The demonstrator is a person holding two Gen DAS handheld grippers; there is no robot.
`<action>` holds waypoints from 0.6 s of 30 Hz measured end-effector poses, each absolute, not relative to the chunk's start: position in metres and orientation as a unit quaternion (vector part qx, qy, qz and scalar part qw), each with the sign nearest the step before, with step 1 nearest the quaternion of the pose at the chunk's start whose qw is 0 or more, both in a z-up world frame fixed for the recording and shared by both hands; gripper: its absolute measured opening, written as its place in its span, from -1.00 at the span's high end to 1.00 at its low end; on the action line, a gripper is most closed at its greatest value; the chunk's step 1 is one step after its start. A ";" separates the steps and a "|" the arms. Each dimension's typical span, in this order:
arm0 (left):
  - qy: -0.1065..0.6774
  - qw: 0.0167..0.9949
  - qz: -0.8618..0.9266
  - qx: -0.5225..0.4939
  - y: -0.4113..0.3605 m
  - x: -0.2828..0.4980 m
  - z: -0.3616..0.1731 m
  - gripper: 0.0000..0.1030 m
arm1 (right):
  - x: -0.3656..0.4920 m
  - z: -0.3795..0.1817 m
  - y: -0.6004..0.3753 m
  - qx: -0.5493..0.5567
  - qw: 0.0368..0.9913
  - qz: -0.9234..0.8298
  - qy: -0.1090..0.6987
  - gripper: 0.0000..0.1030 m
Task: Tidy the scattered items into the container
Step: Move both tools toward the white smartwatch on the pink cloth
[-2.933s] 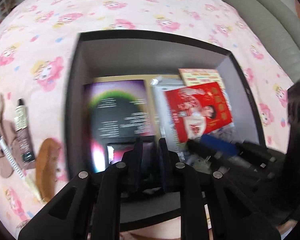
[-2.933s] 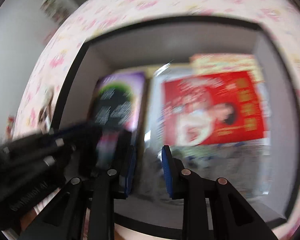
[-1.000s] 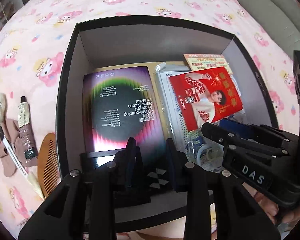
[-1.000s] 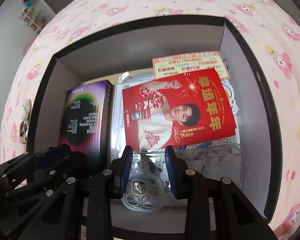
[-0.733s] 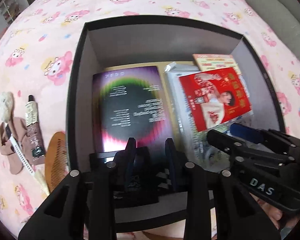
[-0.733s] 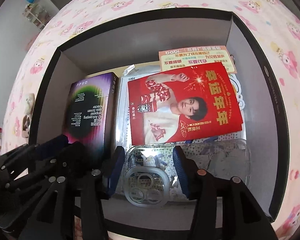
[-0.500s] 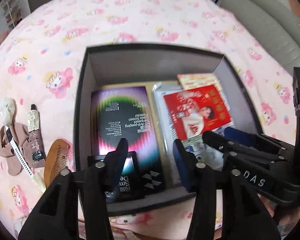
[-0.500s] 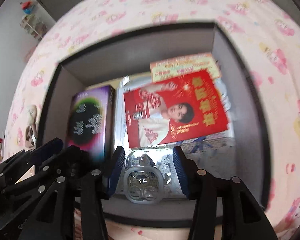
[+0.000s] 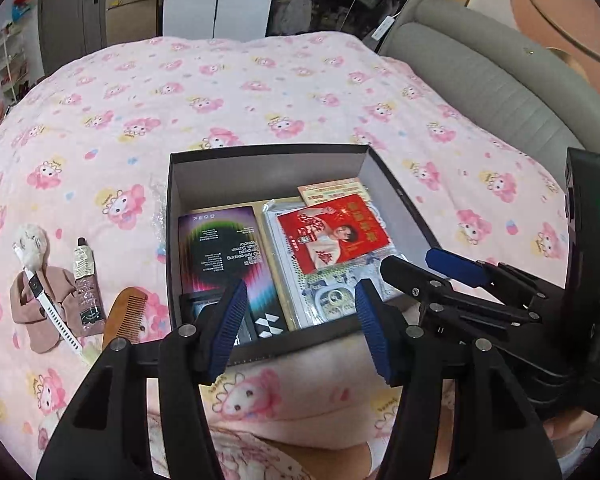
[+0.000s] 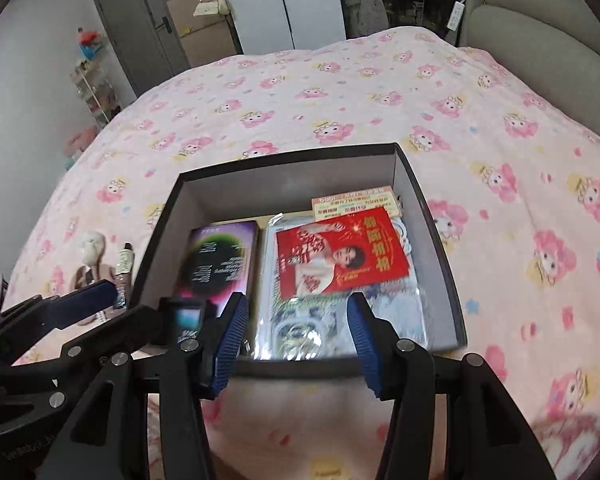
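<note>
On the bed (image 9: 260,92), a pink quilt printed with cartoon figures spreads wide under an open dark box (image 9: 172,208). A grey padded headboard (image 9: 500,76) bounds the right side; a grey door (image 10: 140,36) and white wardrobe (image 10: 300,0) stand beyond the far edge. Inside the box lie a purple-black carton (image 9: 224,248), a red printed card (image 9: 336,236) and a clear packet (image 9: 328,300). Left of the box, on bare quilt, rest a small tube (image 9: 85,280), a wooden comb (image 9: 126,316) and a brown cloth doll (image 9: 36,308). Broad empty quilt lies behind and right of the box. The left hand-held gripper (image 9: 298,328) is opening above the near rim with nothing between its jaws; the right hand-held gripper (image 10: 296,336) stands released, gripping nothing.
</note>
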State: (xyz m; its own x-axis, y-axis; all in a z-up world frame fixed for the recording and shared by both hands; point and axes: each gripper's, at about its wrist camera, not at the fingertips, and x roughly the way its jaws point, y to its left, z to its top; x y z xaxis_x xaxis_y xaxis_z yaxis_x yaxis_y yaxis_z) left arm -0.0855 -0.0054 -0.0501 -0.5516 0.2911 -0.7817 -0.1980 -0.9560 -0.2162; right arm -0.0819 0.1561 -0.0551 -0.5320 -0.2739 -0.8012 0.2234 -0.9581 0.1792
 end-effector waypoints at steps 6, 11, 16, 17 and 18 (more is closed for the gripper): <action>-0.057 0.157 0.884 -0.437 -0.013 -0.065 -0.036 -0.12 | -0.066 -0.045 0.155 0.453 0.138 -0.880 -0.039 0.07; -0.063 0.159 0.889 -0.424 -0.033 -0.049 -0.026 -0.11 | -0.050 -0.036 0.139 0.438 0.150 -0.886 -0.031 0.08; -0.078 0.142 0.892 -0.423 -0.065 -0.037 -0.024 -0.11 | -0.042 -0.031 0.114 0.435 0.168 -0.885 -0.017 0.08; -0.082 0.138 0.892 -0.423 -0.072 -0.035 -0.025 -0.11 | -0.041 -0.031 0.107 0.435 0.172 -0.884 -0.010 0.08; -0.086 0.134 0.892 -0.424 -0.078 -0.034 -0.027 -0.11 | -0.040 -0.032 0.099 0.435 0.175 -0.883 -0.005 0.08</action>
